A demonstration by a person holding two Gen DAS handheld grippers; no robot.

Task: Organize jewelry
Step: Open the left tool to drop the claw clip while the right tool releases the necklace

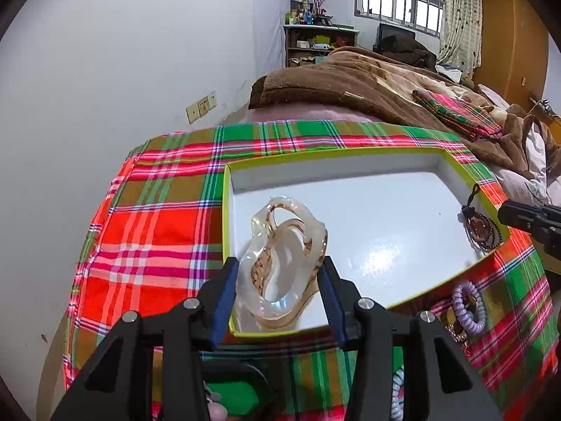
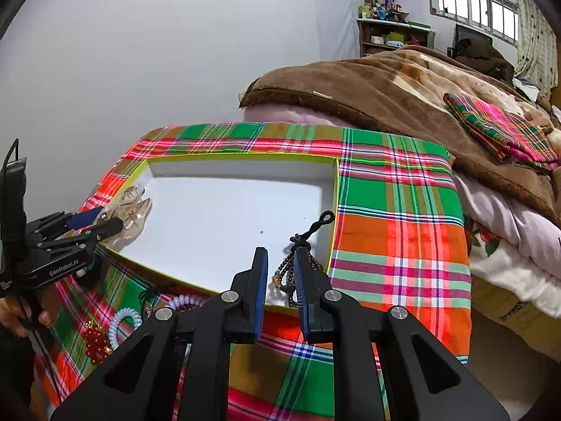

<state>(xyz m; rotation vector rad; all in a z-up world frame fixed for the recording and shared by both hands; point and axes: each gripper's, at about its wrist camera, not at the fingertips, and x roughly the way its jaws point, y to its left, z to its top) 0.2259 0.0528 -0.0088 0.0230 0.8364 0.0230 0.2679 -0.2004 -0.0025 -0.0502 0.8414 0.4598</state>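
Looking along the left gripper, its two blue-padded fingers are clamped on a clear amber hair claw. The claw stands between the pads and reaches forward past the fingertips, over the near left corner of a shallow white box with a yellow-green rim. A dark bead string lies inside the box, far to the right of these fingers, by the right wall. A purple coil tie rests outside the box, just right of the fingers, on the plaid cloth that covers the counter. The tip of the other gripper shows at the right edge.

Likely risk here: the claw is smooth and curved, so it may twist or slip out of the pads before it is set down, or catch on the box rim it hangs above.

Along the right gripper, the fingers stand a little apart with nothing pinched between them. The bead string lies in the box's near right corner, just ahead of the fingertips and partly seen through the gap; whether the pads touch it I cannot tell. The loose beads could snag on a pad and be dragged over the rim. Left of these fingers, outside the box, lie a white coil tie, a cluster of red beads and the purple coil tie. At far left the left gripper holds the hair claw over the box's left edge.
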